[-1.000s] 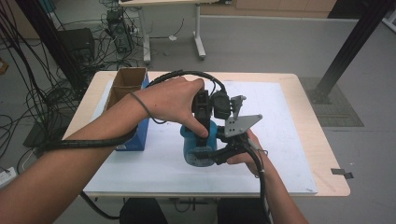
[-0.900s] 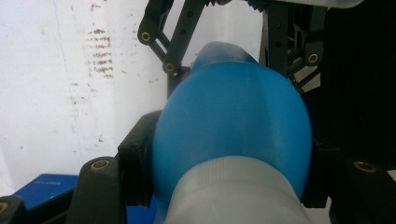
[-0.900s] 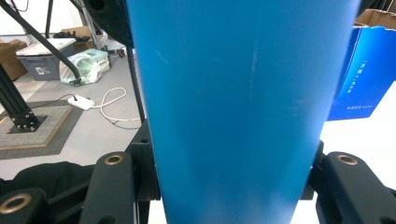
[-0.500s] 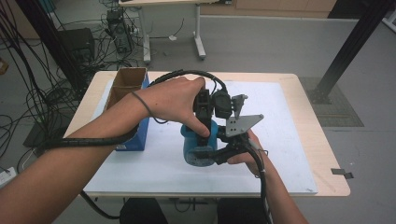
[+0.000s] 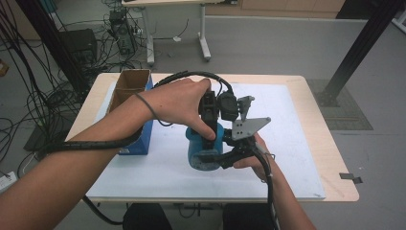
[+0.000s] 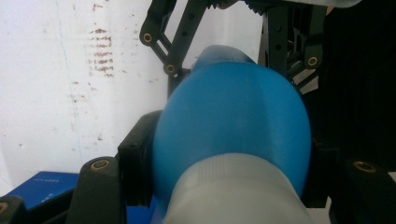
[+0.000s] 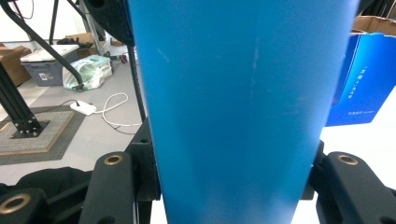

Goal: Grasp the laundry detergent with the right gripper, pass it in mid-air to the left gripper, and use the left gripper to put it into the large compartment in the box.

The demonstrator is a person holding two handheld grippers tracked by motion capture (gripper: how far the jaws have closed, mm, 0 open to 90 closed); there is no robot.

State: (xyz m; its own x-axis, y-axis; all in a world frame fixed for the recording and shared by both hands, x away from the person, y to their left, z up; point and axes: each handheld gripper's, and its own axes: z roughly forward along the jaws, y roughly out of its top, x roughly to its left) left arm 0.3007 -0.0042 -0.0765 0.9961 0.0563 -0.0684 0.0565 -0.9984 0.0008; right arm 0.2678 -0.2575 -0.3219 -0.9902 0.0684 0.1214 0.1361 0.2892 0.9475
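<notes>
A blue bottle [image 5: 203, 154] stands upright on the white sheet [image 5: 297, 143] near the table's middle. My left gripper [image 5: 209, 136] comes down on it from above, shut on its top end; in the left gripper view the blue rounded body [image 6: 229, 116] with a pale grey cap sits between the black jaws. My right gripper [image 5: 221, 158] reaches in from the front right, low, and is shut on the bottle's side. The right gripper view has the blue wall [image 7: 238, 102] held between its jaws. A hand holds each gripper.
An open cardboard box with blue sides [image 5: 132, 98] stands on the sheet to the left of the bottle; it also appears as the blue box [image 7: 369, 79] in the right gripper view. The wooden table edge [image 5: 335, 158] runs along the right. Cables and desk legs lie on the floor beyond.
</notes>
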